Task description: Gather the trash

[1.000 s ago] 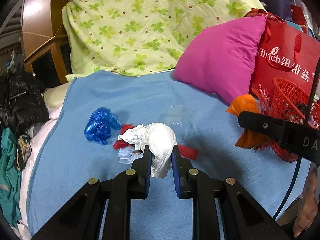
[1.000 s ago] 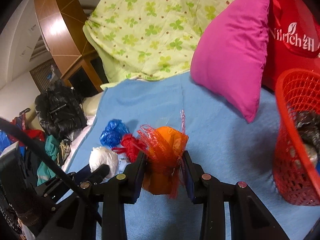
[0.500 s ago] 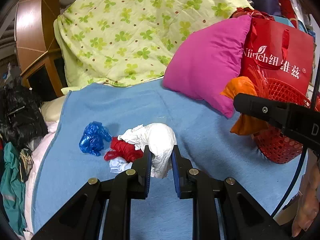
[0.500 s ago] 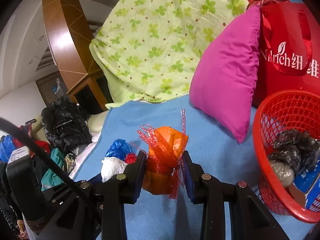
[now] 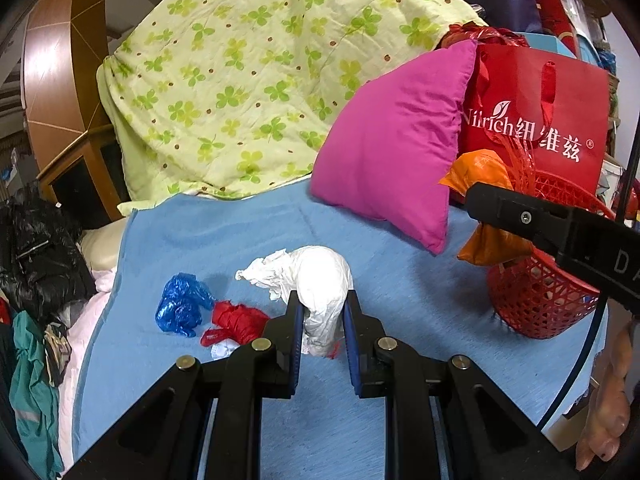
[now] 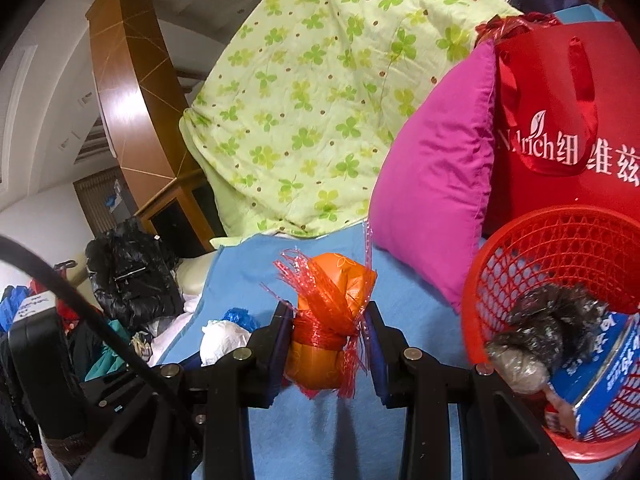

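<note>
My left gripper (image 5: 322, 314) is shut on a crumpled white wad of paper (image 5: 316, 276), lifted above the blue bedspread (image 5: 240, 232). My right gripper (image 6: 326, 322) is shut on an orange bundle tied with red plastic strips (image 6: 332, 312); in the left wrist view the orange bundle (image 5: 480, 172) hangs beside the red mesh basket (image 5: 532, 304). The red basket (image 6: 560, 248) sits at the right and holds a dark foil wad (image 6: 548, 320) and a blue carton (image 6: 600, 376). A blue plastic wad (image 5: 180, 310) and a red wad (image 5: 236, 320) lie on the bedspread.
A magenta pillow (image 5: 392, 140) leans against a red shopping bag (image 5: 540, 120) behind the basket. A green clover quilt (image 5: 248, 80) is piled at the back. Dark clothes (image 5: 36, 256) hang off the left bed edge. A hand (image 5: 604, 412) shows at lower right.
Both grippers rose with their loads. The right gripper carried the orange bundle toward the red basket, which now fills more of its view. The blue and red wads stay on the bedspread.
</note>
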### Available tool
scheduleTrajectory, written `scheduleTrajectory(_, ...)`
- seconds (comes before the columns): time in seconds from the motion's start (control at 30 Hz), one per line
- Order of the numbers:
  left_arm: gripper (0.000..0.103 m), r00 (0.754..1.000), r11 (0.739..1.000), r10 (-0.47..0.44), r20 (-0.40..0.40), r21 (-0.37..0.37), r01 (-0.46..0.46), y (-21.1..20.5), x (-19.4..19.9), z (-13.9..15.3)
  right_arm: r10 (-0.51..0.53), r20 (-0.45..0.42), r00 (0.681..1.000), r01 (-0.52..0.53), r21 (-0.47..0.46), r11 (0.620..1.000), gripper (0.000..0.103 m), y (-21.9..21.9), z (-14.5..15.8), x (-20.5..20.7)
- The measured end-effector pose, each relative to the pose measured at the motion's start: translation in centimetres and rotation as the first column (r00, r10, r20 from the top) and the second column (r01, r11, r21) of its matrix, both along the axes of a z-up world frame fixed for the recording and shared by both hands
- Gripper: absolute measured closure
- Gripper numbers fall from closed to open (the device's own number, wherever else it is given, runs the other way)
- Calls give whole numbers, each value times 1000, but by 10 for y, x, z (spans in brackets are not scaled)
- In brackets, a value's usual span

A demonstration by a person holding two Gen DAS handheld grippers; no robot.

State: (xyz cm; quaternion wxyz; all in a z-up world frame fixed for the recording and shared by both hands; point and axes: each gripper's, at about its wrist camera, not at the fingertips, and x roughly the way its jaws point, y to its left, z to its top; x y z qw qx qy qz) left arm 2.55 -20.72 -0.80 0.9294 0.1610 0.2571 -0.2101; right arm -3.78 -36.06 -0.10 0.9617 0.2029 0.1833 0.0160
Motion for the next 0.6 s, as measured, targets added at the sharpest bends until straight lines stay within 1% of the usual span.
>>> scheduleTrajectory(0.33,82,999,999,-29,13,-15,30,-13,-7,13,-39,36,999,38,26,999,66,-20,6,-15)
scheduleTrajectory(0.47,82,999,998,-48,-2,-39,48,-17,-9,19,-63,48,997,61,41,997,65,-32,7,-21)
scheduleTrajectory(0.6,82,997,996,-71,4,-54,71,-23,-13,26,-91,65,994,87,58,995,65,-42,10,-28)
